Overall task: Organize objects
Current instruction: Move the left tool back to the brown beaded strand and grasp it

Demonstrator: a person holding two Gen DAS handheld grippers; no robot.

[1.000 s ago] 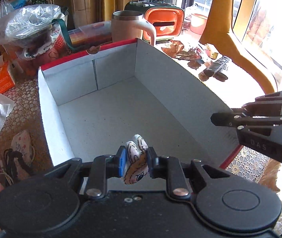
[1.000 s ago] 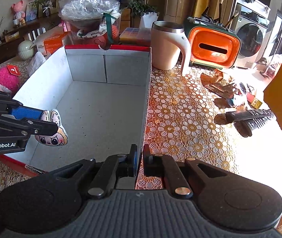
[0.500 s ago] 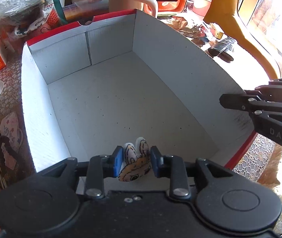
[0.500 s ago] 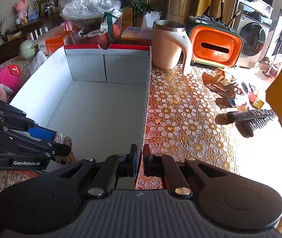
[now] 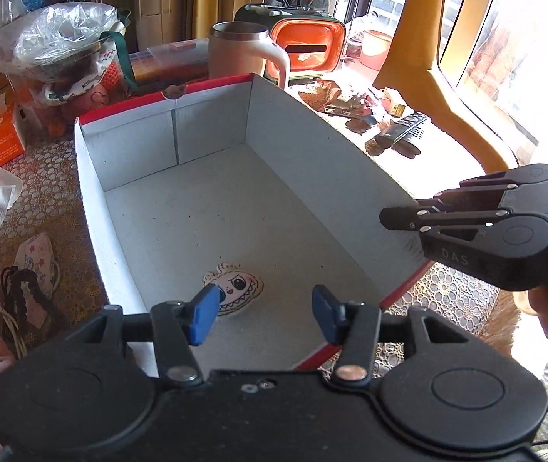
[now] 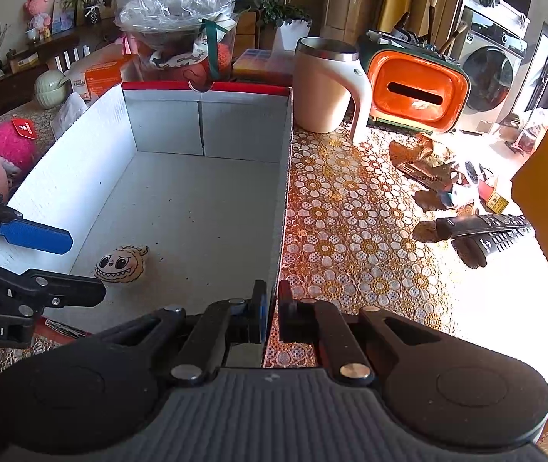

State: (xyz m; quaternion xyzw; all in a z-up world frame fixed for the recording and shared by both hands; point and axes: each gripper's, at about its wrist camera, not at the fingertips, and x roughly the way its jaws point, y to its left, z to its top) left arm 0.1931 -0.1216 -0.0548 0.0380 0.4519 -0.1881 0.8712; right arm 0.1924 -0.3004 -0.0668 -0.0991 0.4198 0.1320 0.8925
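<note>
Half a second back my left gripper (image 5: 262,308) was pinching the little cartoon-face plush; now its blue pads stand wide apart and the plush (image 5: 233,288) lies flat on the box floor, face up, near the front left corner and just beyond the left pad. I read that as a finished drop: the jaws are spread so the toy can settle free of them, and the gripper hovers above the near rim, not down inside.

Largest first, the white cardboard box (image 6: 81,177) with the red outer edge sits on the lace-patterned tablecloth (image 6: 351,231) and holds nothing but the plush, so most of the sorting looks undone.

My right gripper (image 6: 270,308) has its pads drawn in on the box's right wall, one inside and one outside. I judge it is steadying the box so it does not slide while things go in.

Candidates for the next pick lie to the right: the beige mug (image 6: 324,88) behind the box, and the two remote controls (image 6: 485,231) well apart from it near the sunlit table edge.
</note>
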